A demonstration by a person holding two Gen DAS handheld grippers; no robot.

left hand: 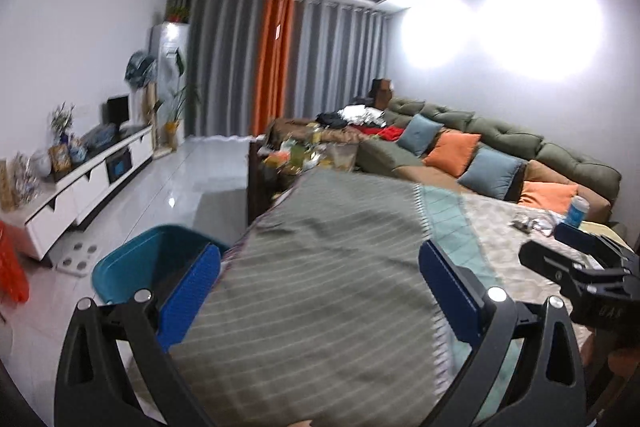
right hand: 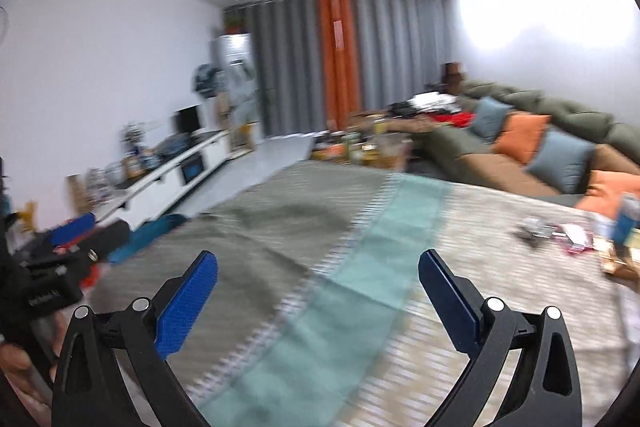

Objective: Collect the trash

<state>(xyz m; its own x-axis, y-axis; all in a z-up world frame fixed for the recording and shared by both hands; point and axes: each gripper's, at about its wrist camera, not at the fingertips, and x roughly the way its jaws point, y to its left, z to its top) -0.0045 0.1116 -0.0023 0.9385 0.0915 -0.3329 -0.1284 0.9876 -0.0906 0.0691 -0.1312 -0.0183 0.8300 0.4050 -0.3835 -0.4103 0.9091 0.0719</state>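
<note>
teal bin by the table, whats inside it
The teal bin sits on the floor beside the cloth-covered table. Its visible inner wall looks bare, but the left hand-held gripper finger and the table edge hide its bottom.

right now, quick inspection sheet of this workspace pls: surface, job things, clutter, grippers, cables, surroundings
Surface: table under a striped cloth with a teal band; most of it bare.
Job's things: small wrappers and scraps lie at the table's far right; a teal bin stands on the floor off the table's left edge.
Clutter: a blue can beside the scraps; too blurred to tell if it is trash.
Grippers: left gripper open, holding nothing; right gripper open, holding nothing, above the cloth.
Cables: nothing seen.
Surroundings: green sofa with cushions, white TV cabinet, grey and orange curtains.
</note>
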